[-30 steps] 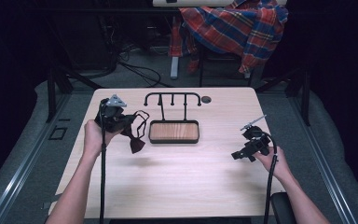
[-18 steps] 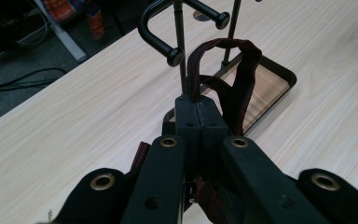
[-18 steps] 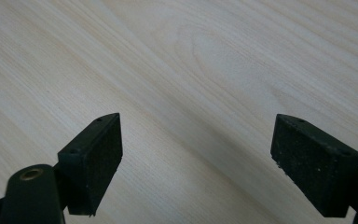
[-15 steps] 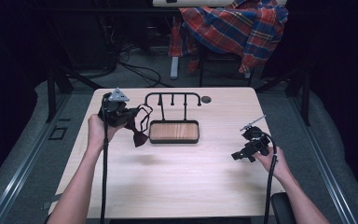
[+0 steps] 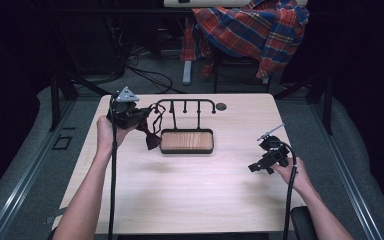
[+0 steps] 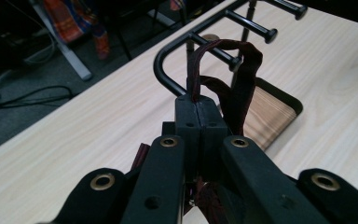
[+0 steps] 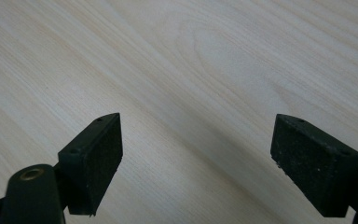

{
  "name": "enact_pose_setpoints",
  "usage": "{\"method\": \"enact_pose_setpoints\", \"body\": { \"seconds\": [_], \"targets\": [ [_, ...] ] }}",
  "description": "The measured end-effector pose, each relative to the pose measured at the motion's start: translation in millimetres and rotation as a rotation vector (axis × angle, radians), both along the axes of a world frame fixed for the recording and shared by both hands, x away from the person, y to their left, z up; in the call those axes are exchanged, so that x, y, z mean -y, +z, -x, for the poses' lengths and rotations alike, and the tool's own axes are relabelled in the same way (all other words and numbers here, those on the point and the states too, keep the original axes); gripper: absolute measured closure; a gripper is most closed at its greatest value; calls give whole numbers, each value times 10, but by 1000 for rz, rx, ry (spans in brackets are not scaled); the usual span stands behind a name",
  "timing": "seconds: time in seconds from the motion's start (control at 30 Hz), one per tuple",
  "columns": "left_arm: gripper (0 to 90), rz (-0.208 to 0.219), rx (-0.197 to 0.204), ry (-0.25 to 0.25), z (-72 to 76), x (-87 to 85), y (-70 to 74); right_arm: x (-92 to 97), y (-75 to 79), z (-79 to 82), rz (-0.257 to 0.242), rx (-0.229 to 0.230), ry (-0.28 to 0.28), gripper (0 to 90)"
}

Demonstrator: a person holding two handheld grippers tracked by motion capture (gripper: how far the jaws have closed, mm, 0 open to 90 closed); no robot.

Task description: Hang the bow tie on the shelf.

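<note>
From the high view, the left gripper (image 5: 130,116) is held above the table (image 5: 190,200) near its far left corner, just beside the left end of the black peg rack (image 5: 186,106). A dark red bow tie (image 5: 152,140) dangles from it, its strap looping up toward the rack's curved end. The rack stands at the back of a wooden tray (image 5: 187,141) with a black rim. The right gripper (image 5: 267,160) sits low near the table's right edge, well apart from the rack. A plaid cloth (image 5: 250,30) is draped over furniture behind the table.

In the left gripper view, the jaws are closed tight on the strap (image 6: 242,74), which rises from between them and arches over toward the nearest peg (image 6: 214,46). Whether the loop touches the peg cannot be told. The likely step is hanging the bow tie on the rack. To do it well, the loop should be kept open and lifted clear of the peg's knobbed tip, slid inward along the peg, then lowered before the jaws release. The rack's bent end bar (image 6: 165,70) sits close by and could snag the strap.

In the right gripper view, the jaws stand wide apart with nothing between them, above bare wood.

There is open tabletop in front of the tray and between the two hands; the left gripper works close to the table's left and far edges, so room lies mainly rightward and toward the person
</note>
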State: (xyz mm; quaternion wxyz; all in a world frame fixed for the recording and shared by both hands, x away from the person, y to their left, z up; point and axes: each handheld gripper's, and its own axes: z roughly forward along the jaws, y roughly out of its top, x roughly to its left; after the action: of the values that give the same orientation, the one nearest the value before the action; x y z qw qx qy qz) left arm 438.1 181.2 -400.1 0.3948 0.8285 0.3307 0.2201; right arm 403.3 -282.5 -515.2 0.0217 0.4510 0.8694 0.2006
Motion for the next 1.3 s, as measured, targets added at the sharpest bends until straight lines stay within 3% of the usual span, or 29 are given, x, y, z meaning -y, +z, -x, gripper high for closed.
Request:
{"method": "enact_pose_setpoints", "body": {
  "seconds": [0.27,0.3,0.43,0.5,0.6,0.87,1.17,1.2,1.3],
  "targets": [
    [893,-8,30,52,-91,49,-62,-5,-11,5,-4,-3,-10,165],
    [893,-12,27,57,-106,50,-73,-8,-11,5,-18,-10,-5,165],
    [892,-4,1,89,-170,58,-149,-1,-4,-2,8,-12,5,165],
    [892,7,-12,103,-197,58,-190,-13,-31,14,-19,3,-26,165],
    [892,15,-24,122,-234,57,-257,-3,-17,2,2,-10,-1,166],
    [889,0,-46,142,-287,58,-365,-10,-20,6,-6,-16,0,165],
    [886,-4,-55,166,-325,56,-450,-5,-24,6,2,-12,-3,166],
    [886,-2,-53,172,-324,60,-452,-24,-31,18,-29,-11,-21,166],
    [886,-12,-51,177,-337,80,-457,-22,-24,19,-13,-5,-17,165]
  ]
}}
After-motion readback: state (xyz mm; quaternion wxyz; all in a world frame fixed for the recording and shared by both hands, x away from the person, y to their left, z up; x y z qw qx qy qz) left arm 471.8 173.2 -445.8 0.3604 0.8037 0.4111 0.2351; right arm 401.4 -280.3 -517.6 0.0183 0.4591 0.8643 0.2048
